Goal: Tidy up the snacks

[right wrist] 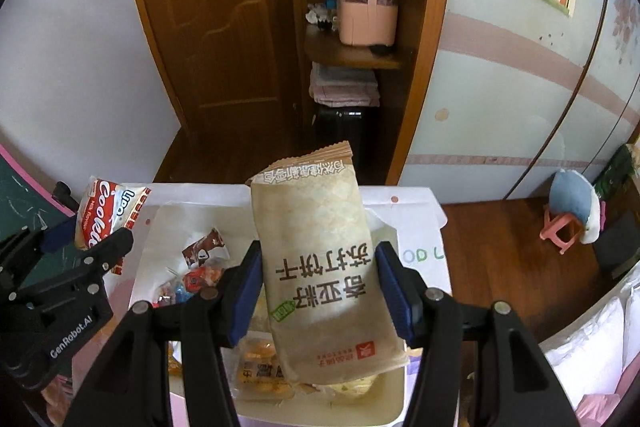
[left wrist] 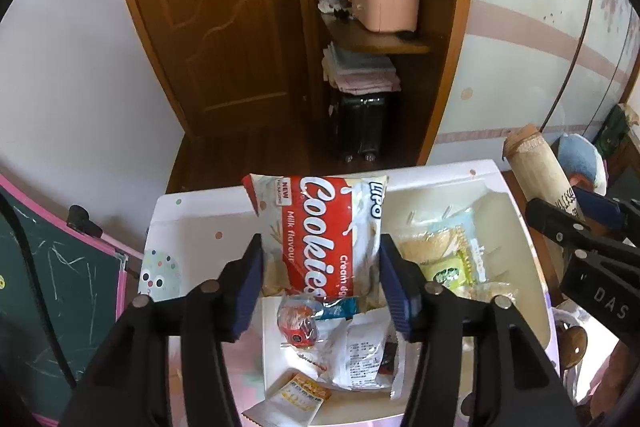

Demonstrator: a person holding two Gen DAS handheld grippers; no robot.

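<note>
My left tool [left wrist: 320,283] grips the cookies bag [left wrist: 320,235] and my right tool [right wrist: 318,291] grips the beige cracker pack [right wrist: 324,267], both above the white box [left wrist: 532,267] holding small snacks [left wrist: 360,351]. Far behind stands a wooden door [right wrist: 208,27].

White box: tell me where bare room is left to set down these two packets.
In the white box, the left end's bare floor lies beside the Cookies packet held by the left gripper. The right end is crowded with the green-label snacks. The right gripper holds the soda cracker packet.
</note>
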